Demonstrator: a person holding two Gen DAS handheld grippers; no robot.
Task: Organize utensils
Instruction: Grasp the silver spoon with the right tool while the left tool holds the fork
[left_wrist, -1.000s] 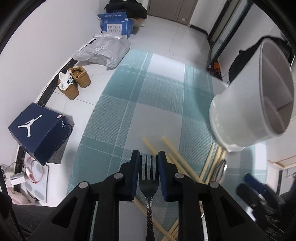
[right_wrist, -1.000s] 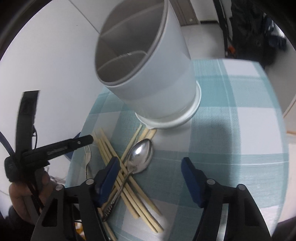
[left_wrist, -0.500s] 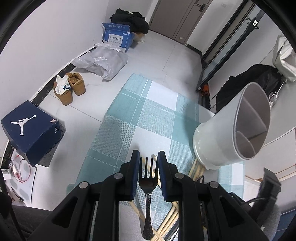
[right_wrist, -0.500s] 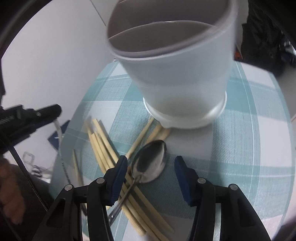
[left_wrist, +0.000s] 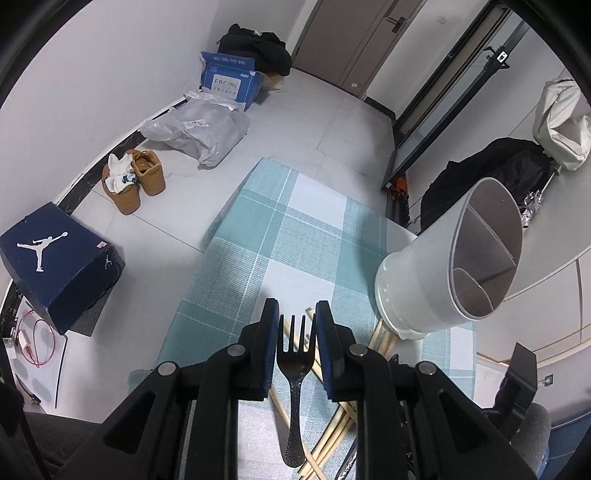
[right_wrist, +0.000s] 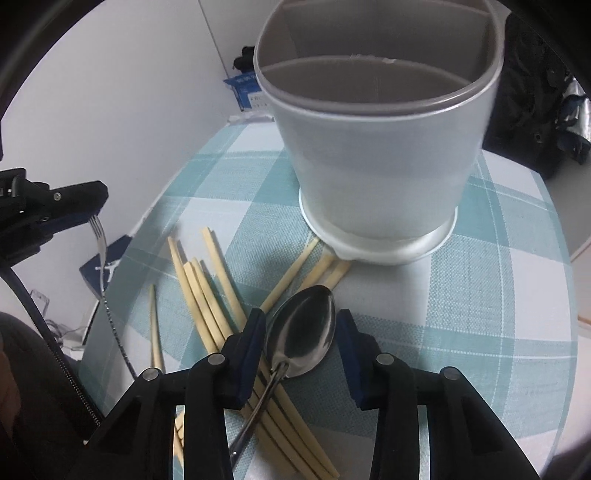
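My left gripper (left_wrist: 294, 323) is shut on a dark metal fork (left_wrist: 294, 365), tines pointing forward, held above the table. It also shows at the left of the right wrist view (right_wrist: 96, 218), where the fork (right_wrist: 101, 254) hangs handle down. My right gripper (right_wrist: 300, 325) is open, its fingers either side of a metal spoon (right_wrist: 301, 341) that lies on several wooden chopsticks (right_wrist: 207, 291). The white divided utensil holder (right_wrist: 376, 147) stands just beyond the spoon; it shows at the right of the left wrist view (left_wrist: 443, 266).
The table has a teal and white checked cloth (left_wrist: 295, 240). On the floor to the left lie a dark shoe box (left_wrist: 55, 262), brown shoes (left_wrist: 133, 181), a grey bag (left_wrist: 199, 129) and a blue carton (left_wrist: 229, 79).
My left gripper has lifted the fork up from the table. My right gripper has moved down and forward and has narrowed around the spoon's bowl.
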